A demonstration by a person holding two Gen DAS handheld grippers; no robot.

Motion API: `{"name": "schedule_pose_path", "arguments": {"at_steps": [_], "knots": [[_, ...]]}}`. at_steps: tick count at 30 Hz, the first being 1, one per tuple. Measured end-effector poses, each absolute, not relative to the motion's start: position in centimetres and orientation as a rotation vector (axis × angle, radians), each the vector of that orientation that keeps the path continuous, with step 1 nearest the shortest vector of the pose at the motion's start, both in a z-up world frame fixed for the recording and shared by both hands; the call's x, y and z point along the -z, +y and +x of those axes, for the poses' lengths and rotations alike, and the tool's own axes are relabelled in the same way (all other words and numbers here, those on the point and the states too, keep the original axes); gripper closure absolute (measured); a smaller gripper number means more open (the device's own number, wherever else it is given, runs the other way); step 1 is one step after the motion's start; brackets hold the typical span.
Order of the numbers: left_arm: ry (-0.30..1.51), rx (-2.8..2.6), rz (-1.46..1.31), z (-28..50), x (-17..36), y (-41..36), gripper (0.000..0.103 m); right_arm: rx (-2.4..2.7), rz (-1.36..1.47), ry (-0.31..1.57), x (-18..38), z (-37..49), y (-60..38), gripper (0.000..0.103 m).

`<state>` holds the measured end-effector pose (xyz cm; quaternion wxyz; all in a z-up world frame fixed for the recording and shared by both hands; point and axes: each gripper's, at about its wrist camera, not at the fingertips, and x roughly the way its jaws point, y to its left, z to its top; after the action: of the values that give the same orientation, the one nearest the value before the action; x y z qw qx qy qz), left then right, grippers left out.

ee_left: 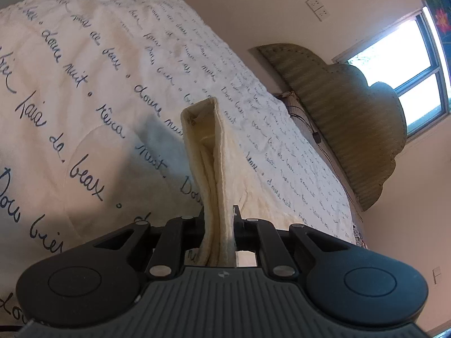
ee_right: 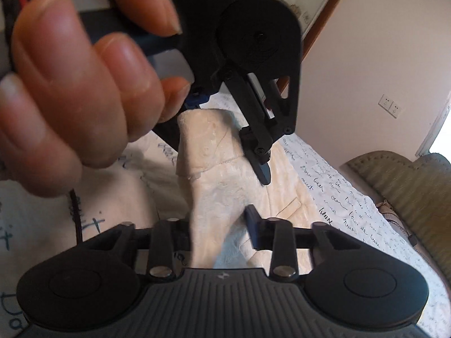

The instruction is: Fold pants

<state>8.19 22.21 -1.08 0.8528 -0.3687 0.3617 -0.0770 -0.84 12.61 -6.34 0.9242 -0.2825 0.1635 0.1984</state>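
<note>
A wide bed is filling both views, covered by a white quilted bedspread [ee_left: 84, 90] printed with dark cursive lettering, with a green wicker headboard [ee_left: 346, 118] standing against a pale wall beside a bright window [ee_left: 400, 64].

The cream-coloured textured fabric pants [ee_left: 217, 163] are lying partly on the bedspread and partly lifted off it. The left gripper [ee_left: 218, 219] is clamping a folded edge of them: its jaws are drawn in tight on a doubled band of cloth that is running straight ahead from the tongs, long axis pointing away toward the headboard end of the bed.

In the right wrist view the right gripper [ee_right: 218, 225] is also pinching a gathered ridge of the pants [ee_right: 214, 174], the cloth filling the gap between its fingers and rising forward. Directly ahead of it, the left gripper [ee_right: 263, 166] is hanging over the same ridge, held by the person's left hand [ee_right: 76, 79], which is looming large and close to the lens.

So both tongs are gripping one bunched stretch of fabric, lined up one behind the other along its length, while the rest of the garment is spreading flat on the bedspread beyond and to the right. The fold probably depends on carrying this held edge together over that flat portion, keeping the ridge taut between the two grips.
</note>
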Motion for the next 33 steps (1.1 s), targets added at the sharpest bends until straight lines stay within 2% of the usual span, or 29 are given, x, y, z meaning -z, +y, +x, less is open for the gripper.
{"name": "schedule_pose_path", "arguments": {"at_steps": [2,8,16,23,33], "knots": [[0.723,0.183,-0.751,7.6,-0.5,21.2,0.092,-0.403,-0.529,0.300,5.3,-1.6,11.4,0.084],[0.614,0.293,-0.654,6.2,-5.8,15.3,0.091,-0.377,-0.306,0.211,0.5,-4.4,4.9,0.087],[0.570,0.453,-0.503,6.0,-9.2,3.6,0.091,-0.203,-0.241,0.116,-1.9,-7.3,-3.0,0.089],[0.639,0.573,-0.416,7.8,-7.5,-6.4,0.091,-0.058,-0.182,0.129,-1.5,-8.2,-9.1,0.090],[0.824,0.646,-0.281,11.7,-0.1,-16.6,0.091,0.046,0.099,0.281,2.3,-8.0,-16.6,0.090]]}}
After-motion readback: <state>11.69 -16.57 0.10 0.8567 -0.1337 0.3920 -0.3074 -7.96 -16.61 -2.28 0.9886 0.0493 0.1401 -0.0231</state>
